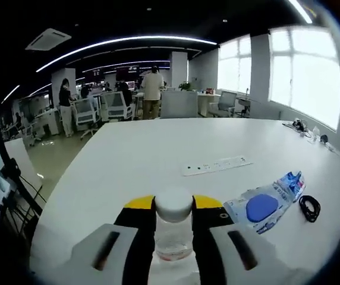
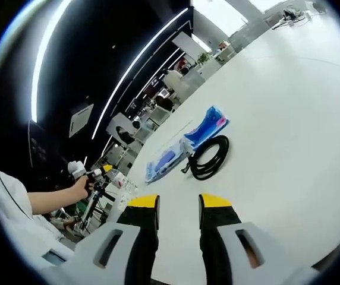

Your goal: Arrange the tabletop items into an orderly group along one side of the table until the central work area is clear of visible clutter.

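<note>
The left gripper (image 1: 173,222) is pinched on a small clear bottle (image 1: 173,228) with a white cap, held upright between the yellow-tipped jaws above the near edge of the white table (image 1: 158,154). Beyond it, toward the middle of the table, lies a white power strip (image 1: 216,165). To the right of the bottle, near the near edge, sits a clear packet (image 1: 266,203) with blue contents, and just right of that a coiled black cable (image 1: 309,207). At the far right edge by the windows there are a few small dark items, too small to identify.

The right gripper (image 2: 179,209) has its jaws spread with nothing between them, hovering over bare tabletop. Ahead of it lies the black cable, touching or just beside the blue packet. At the left of the right gripper view the person's hand (image 2: 82,185) holds the left gripper's handle.

My read: the task is at an early stage. One item is in hand but not yet placed; the packet and cable already sit together, while the power strip remains in the central area and still needs moving to one side
</note>
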`<state>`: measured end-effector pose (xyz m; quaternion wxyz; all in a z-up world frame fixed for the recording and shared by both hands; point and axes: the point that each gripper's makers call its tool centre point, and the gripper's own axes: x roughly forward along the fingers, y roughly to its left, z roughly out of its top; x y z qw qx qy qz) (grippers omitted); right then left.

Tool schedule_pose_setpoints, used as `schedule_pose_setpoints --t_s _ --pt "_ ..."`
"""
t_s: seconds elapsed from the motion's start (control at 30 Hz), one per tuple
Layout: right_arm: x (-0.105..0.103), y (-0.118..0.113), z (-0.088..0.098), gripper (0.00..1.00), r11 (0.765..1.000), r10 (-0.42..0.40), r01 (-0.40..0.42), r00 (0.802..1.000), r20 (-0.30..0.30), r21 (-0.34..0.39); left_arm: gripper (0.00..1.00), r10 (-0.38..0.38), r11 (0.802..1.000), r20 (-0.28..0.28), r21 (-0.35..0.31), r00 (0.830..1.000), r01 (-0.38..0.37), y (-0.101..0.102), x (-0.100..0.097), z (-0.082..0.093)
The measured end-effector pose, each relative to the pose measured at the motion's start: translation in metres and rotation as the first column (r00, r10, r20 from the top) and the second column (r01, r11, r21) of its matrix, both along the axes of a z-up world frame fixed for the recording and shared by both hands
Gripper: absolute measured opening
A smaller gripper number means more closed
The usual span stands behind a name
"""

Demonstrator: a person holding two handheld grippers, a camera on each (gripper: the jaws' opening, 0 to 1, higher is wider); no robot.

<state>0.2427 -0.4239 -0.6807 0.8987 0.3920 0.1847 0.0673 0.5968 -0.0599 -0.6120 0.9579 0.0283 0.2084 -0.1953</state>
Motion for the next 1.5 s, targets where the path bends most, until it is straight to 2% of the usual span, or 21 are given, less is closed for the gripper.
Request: schedule_pose_setpoints --t_s 0.13,0.27,0.37,0.73,0.87,0.97,1.1,1.17,1.27,1.4,1.5 --pt "0.001 0.0 -0.001 0.24 1.0 0.0 0.0 1.0 -0.004 0.001 0.21 -0.038 0.999 0.02 -0.008 0.999 0.039 -0.001 0.001 0.0" --pt "0.002 0.002 0.0 0.24 1.0 0.008 -0.008 1.0 -0.004 -0.002 0.21 -0.027 0.997 0.033 -0.077 0.999 0.029 0.009 0.006 0.001" --pt "0.002 0.001 -0.001 0.24 1.0 0.01 -0.01 1.0 -0.005 -0.004 0.2 -0.013 0.994 0.022 -0.104 1.0 0.015 0.014 0.011 0.0" --pt "0.001 0.003 -0.001 0.24 1.0 0.008 -0.008 1.0 -0.014 -0.005 0.21 -0.037 0.997 0.061 -0.065 0.997 0.041 0.001 0.002 0.003" --pt "0.001 0.001 -0.003 0.24 1.0 0.012 -0.012 1.0 -0.014 -0.002 0.22 -0.038 0.996 0.043 -0.083 0.998 0.041 0.0 0.003 0.002" --pt "0.0 0.0 -0.003 0.24 1.0 0.004 -0.004 1.0 -0.015 0.004 0.23 -0.051 0.996 0.045 -0.071 0.998 0.054 -0.001 -0.001 0.001" --pt "0.0 -0.001 -0.004 0.25 1.0 0.0 0.0 1.0 -0.016 0.009 0.29 -0.062 0.994 0.037 -0.093 0.997 0.065 -0.003 -0.001 0.0" --pt "0.0 -0.001 -0.004 0.25 1.0 -0.001 0.001 1.0 -0.017 0.009 0.28 -0.065 0.994 0.037 -0.086 0.997 0.068 -0.003 -0.001 0.0" --pt "0.0 -0.002 -0.004 0.25 1.0 -0.007 0.007 1.0 -0.016 0.012 0.35 -0.058 0.994 0.047 -0.094 0.997 0.062 -0.003 0.001 0.003" --pt "-0.001 -0.001 -0.002 0.25 1.0 -0.019 0.019 1.0 -0.014 0.022 0.54 -0.053 0.995 0.08 -0.078 0.995 0.059 -0.003 0.001 0.01" --pt "-0.001 -0.001 -0.002 0.25 0.999 -0.026 0.026 1.0 -0.015 0.028 0.62 -0.06 0.996 0.09 -0.064 0.994 0.066 -0.002 0.0 0.011"
